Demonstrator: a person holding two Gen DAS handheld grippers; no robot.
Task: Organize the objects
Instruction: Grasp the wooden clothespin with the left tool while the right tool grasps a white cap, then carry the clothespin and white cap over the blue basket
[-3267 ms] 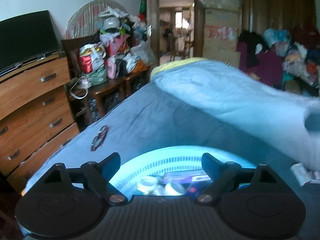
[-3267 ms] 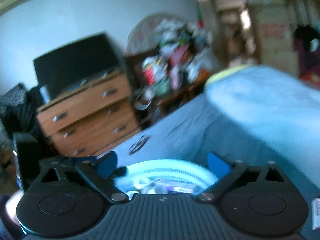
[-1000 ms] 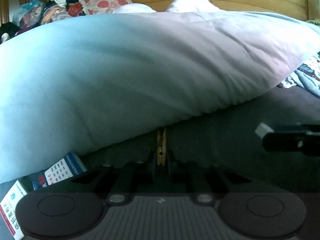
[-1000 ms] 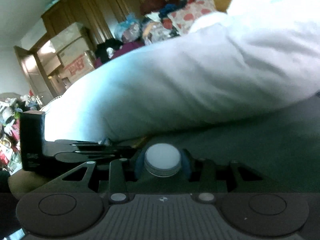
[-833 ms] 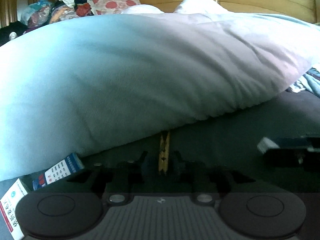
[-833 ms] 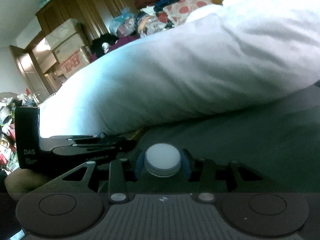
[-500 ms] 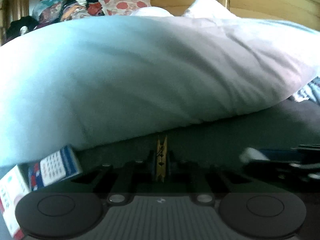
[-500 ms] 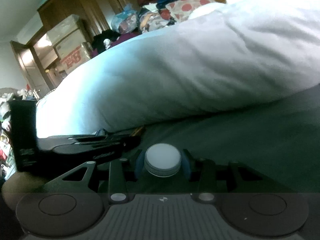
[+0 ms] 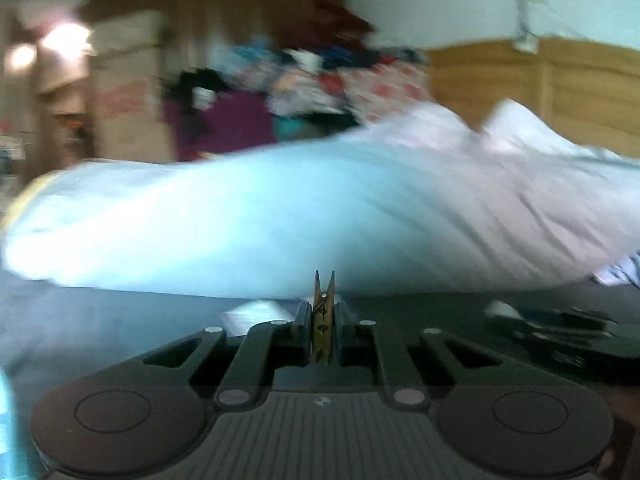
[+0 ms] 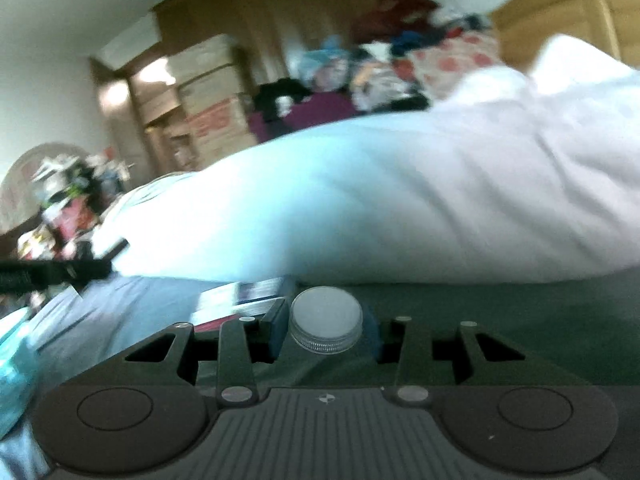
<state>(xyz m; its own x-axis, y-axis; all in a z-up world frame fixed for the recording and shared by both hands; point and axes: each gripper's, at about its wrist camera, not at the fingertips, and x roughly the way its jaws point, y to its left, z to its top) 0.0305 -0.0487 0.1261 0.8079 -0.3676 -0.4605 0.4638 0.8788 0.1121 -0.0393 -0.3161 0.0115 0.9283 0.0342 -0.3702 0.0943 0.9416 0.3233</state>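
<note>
Home bedroom, cluttered. Bed (image 9: 400,312) w/ dark sheet fills the lower frame, big pale duvet (image 9: 320,208) across the middle. Wooden headboard (image 9: 560,92) upper right; heap of clothes (image 9: 320,68) top centre; stacked cardboard boxes (image 10: 212,100) by a lit doorway (image 10: 116,120) upper left.

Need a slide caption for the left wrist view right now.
Left gripper shut on a wooden clothespin, held above the dark bedsheet before a pale blue duvet.

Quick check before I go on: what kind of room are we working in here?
Most likely a cluttered bedroom. A big pale duvet lies across a dark bed sheet, a wooden headboard stands behind it, and clothes are piled beside stacked cardboard boxes.
</note>
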